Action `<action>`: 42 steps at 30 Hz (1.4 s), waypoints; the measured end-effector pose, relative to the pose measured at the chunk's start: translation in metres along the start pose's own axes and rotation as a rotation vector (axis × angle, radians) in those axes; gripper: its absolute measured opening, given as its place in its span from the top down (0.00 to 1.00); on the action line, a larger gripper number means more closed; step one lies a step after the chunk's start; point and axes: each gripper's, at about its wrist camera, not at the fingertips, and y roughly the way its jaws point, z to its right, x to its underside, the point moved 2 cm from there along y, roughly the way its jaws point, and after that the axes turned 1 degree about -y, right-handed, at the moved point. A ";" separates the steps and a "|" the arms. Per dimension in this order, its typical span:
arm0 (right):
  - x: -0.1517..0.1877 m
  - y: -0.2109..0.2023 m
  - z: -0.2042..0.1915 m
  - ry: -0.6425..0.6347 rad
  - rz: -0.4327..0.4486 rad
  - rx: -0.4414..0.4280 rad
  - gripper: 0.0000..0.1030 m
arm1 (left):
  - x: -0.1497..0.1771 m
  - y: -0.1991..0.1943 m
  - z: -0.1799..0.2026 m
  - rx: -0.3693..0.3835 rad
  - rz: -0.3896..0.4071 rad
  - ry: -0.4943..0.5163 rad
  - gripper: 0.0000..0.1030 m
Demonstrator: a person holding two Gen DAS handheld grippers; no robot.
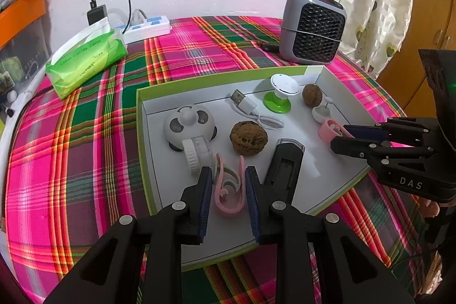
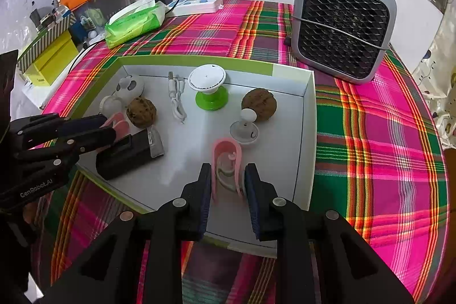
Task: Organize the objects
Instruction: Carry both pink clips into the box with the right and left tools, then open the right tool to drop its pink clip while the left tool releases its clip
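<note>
- White tray (image 1: 336, 161): holds panda gadget (image 1: 189, 123), two walnuts (image 1: 248, 136), USB cable (image 1: 250, 108), green-footed stand (image 1: 280, 93), black case (image 1: 285, 164).
- Left gripper (image 1: 228, 184): fingers close about a pink clip (image 1: 229, 191), near edge of the tray.
- Right gripper (image 2: 227, 183): fingers close about a second pink clip (image 2: 226, 161).
- Judged: gathering mostly done; clips unsettled.

"DAS" in white on right claw (image 1: 342, 137) body; "GenRobot.AI" in white on left claw (image 2: 109, 127) body. Tissue pack (image 1: 85, 59) print unreadable.
</note>
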 end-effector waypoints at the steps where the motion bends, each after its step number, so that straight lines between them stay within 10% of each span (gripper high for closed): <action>1: 0.000 0.000 0.000 0.000 0.000 -0.001 0.76 | 0.000 0.000 0.000 -0.001 -0.001 0.001 0.79; 42: 0.018 -0.037 -0.010 0.082 0.133 0.059 0.67 | 0.013 -0.039 0.018 -0.139 0.083 -0.063 0.69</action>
